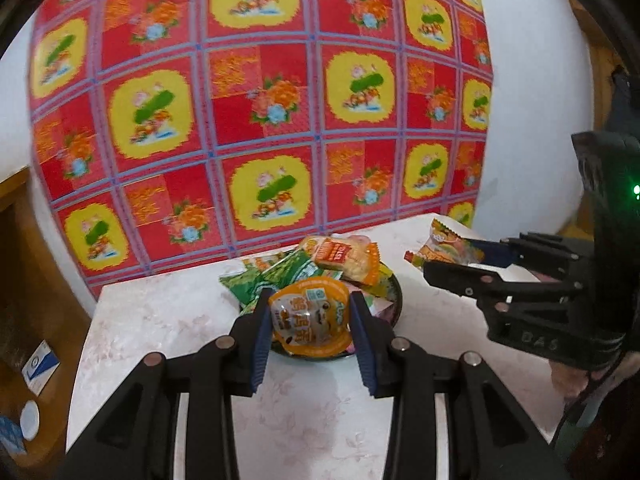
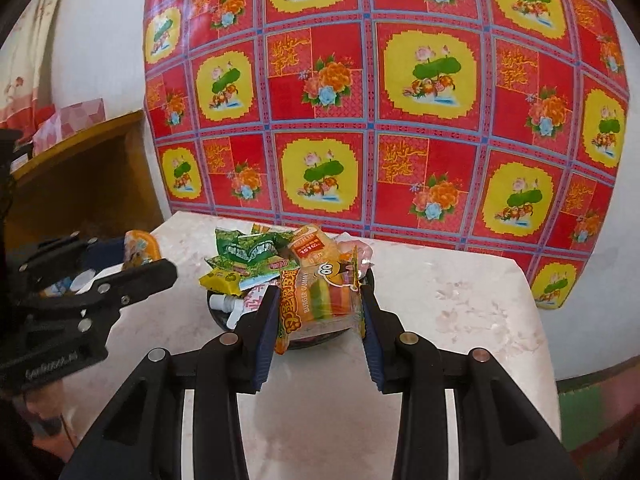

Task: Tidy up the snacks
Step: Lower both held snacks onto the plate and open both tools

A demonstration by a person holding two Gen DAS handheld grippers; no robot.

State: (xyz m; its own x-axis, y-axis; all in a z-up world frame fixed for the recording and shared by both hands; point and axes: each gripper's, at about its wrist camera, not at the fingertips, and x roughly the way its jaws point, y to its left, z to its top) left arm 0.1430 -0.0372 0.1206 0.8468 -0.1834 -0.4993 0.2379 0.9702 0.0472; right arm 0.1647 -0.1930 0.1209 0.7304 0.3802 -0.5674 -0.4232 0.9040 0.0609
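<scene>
Gripping snacks (image 1: 308, 316) between both tongs

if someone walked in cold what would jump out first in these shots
The loud red and yellow flowered cloth hanging behind the table fills the background. Next is the dark bowl piled with snack packets, mid-table on the pale marbled table. Each tool grips a snack just in front of it: the left tool an orange sealed cup, the right tool a burger gummy pack.
</scene>
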